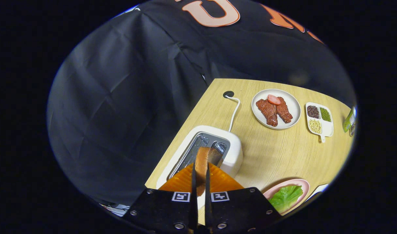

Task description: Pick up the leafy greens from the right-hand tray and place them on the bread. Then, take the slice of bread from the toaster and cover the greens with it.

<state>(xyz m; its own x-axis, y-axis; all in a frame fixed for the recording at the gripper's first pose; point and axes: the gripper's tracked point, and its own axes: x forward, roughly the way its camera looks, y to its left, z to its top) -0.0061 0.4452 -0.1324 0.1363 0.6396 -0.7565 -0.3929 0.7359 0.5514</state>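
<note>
My gripper [200, 174] is shut on a slice of bread [203, 162], held edge-on between both fingers just above the white toaster [232, 152]. The toaster's slots sit right beyond the fingertips, and the slice is lifted out of them. To the right of the fingers, a pink plate [301, 185] carries a green leaf of lettuce [284, 196]; whatever lies under the leaf is hidden.
A white cable [235, 112] runs from the toaster to a hole in the wooden table [276, 156]. Beyond it stand a white plate of meat slices [276, 109] and a small divided dish of beans [319, 118]. The table's left edge drops off beside the toaster.
</note>
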